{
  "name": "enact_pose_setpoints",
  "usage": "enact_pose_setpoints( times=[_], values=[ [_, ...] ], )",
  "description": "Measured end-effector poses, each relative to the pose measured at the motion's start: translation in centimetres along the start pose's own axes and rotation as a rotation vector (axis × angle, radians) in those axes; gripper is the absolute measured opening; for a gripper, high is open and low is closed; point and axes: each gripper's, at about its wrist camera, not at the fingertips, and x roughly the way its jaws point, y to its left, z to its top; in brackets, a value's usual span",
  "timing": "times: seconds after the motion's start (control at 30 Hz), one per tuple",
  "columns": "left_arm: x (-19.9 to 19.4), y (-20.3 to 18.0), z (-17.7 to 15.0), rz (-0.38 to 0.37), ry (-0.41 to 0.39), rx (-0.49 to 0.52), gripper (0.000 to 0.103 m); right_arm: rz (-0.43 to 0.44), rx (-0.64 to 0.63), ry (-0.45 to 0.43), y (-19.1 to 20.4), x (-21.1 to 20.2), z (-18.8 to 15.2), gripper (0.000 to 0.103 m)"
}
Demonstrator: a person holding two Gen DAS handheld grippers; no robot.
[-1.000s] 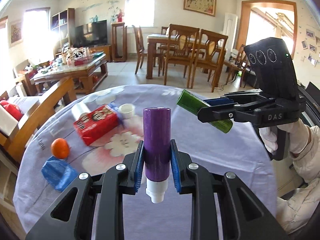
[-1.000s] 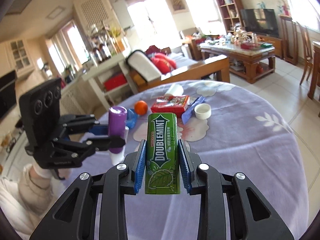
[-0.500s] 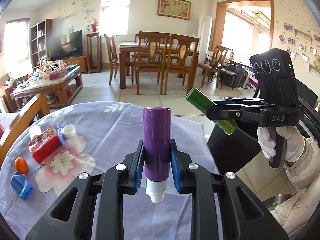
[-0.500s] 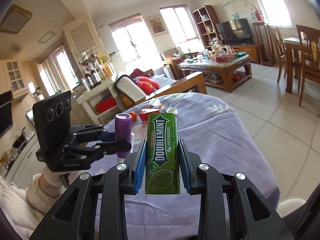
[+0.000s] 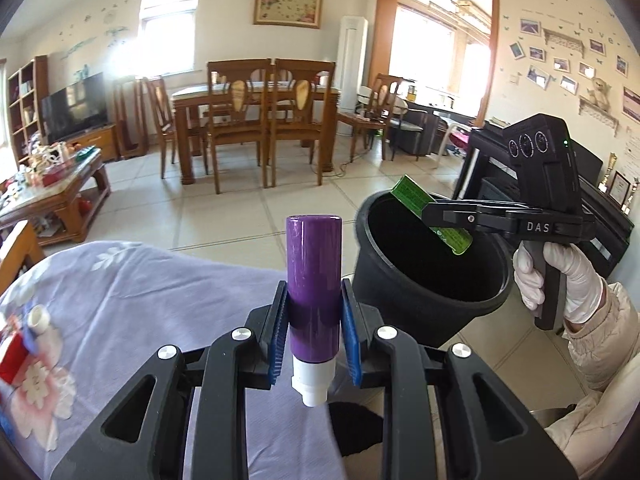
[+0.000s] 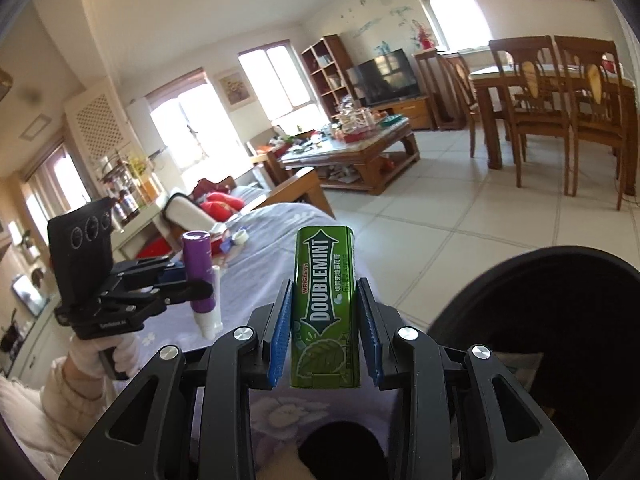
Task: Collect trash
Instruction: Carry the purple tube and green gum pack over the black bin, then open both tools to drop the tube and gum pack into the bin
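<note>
My left gripper (image 5: 314, 332) is shut on a purple bottle (image 5: 314, 284) with a white cap pointing down, held over the table edge. It also shows in the right wrist view (image 6: 200, 276). My right gripper (image 6: 324, 320) is shut on a green Doublemint gum pack (image 6: 325, 304). In the left wrist view the right gripper (image 5: 448, 220) holds the gum pack (image 5: 428, 212) over the mouth of a black trash bin (image 5: 420, 296). The bin rim (image 6: 520, 280) shows at the right of the right wrist view.
A round table with a lilac flowered cloth (image 5: 140, 288) carries a red box (image 5: 12, 356) and a white cap (image 5: 38, 318) at its left. A dining table with chairs (image 5: 256, 120) and a coffee table (image 6: 352, 148) stand on the tiled floor beyond.
Both grippers have swung right, away from the table, with their objects held. The black bin has come into view, and the gum pack now hangs over its mouth.
</note>
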Motion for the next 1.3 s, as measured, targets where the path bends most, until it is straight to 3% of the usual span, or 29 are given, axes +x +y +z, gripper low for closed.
enact_pose_setpoints(
  times=[0.23,0.47,0.7,1.03,1.1,1.17,1.3],
  values=[
    [4.4,-4.1,1.8,-0.107,0.021,0.045,0.025,-0.093,0.071,-0.031,-5.2,-4.9,-2.6,0.031],
    [8.5,-6.9,3.5,-0.241,0.025,0.040,0.025,-0.165,0.119,-0.018,-9.2,-7.3,-5.0,0.031],
    [12.8,-9.2,3.1,-0.286,0.071,0.038,0.025,-0.224,0.155,0.020,-11.1,-7.2,-7.0,0.031],
    [15.0,-10.1,2.5,-0.280,0.130,0.049,0.025,-0.224,0.185,0.052,-11.8,-5.9,-7.9,0.032],
    [14.9,-9.9,2.3,-0.267,0.137,0.045,0.027,-0.221,0.203,0.048,-11.9,-5.7,-7.5,0.042],
    [15.1,-9.9,2.2,-0.265,0.145,0.040,0.027,-0.236,0.208,0.041,-11.9,-5.7,-7.5,0.072],
    [15.0,-9.9,2.1,-0.247,0.149,0.045,0.032,-0.265,0.170,0.038,-11.1,-5.5,-7.6,0.076]
  ],
)
